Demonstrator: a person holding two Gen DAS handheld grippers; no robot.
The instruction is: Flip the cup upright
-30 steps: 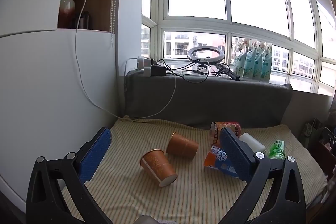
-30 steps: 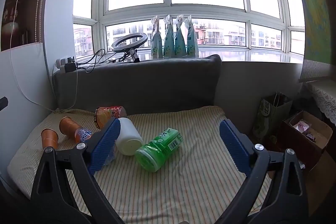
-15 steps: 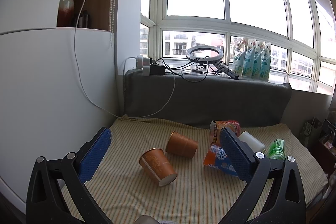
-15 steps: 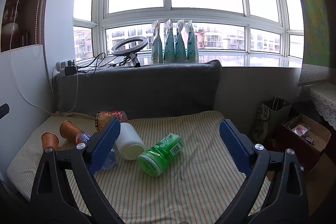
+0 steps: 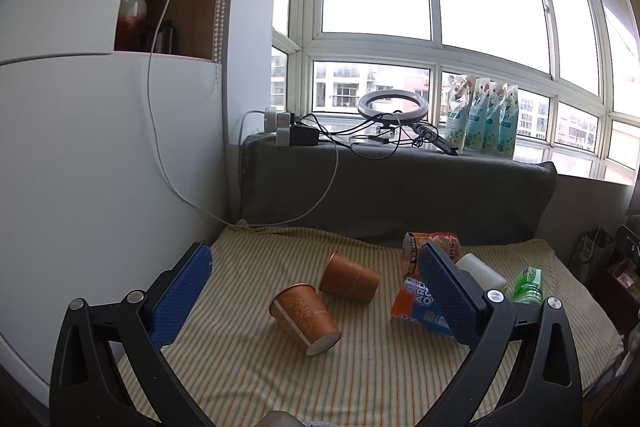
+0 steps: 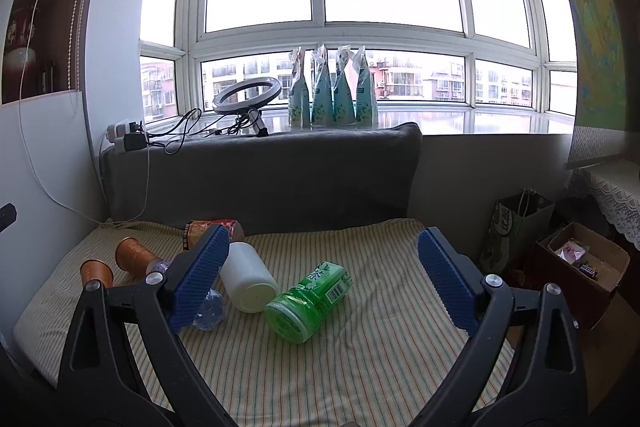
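Observation:
Two orange paper cups lie on their sides on the striped cushion. In the left wrist view the near cup (image 5: 306, 318) points its base toward me, and the far cup (image 5: 350, 278) lies behind it. My left gripper (image 5: 316, 281) is open and empty, held above and short of both cups. In the right wrist view the two cups show at the far left, the near one (image 6: 96, 273) and the far one (image 6: 134, 259). My right gripper (image 6: 324, 263) is open and empty, over the middle of the cushion.
A white jar (image 6: 248, 281), a green bottle (image 6: 308, 301), a blue-orange bottle (image 5: 418, 309) and a red-orange can (image 5: 430, 251) lie right of the cups. A grey backrest (image 5: 396, 195) stands behind. A white wall (image 5: 100, 167) is at the left. A bag and box (image 6: 580, 267) are on the right.
Both grippers have risen slightly, so the cushion and objects sit a little lower in view. The cups have not moved. Both grippers stay open.

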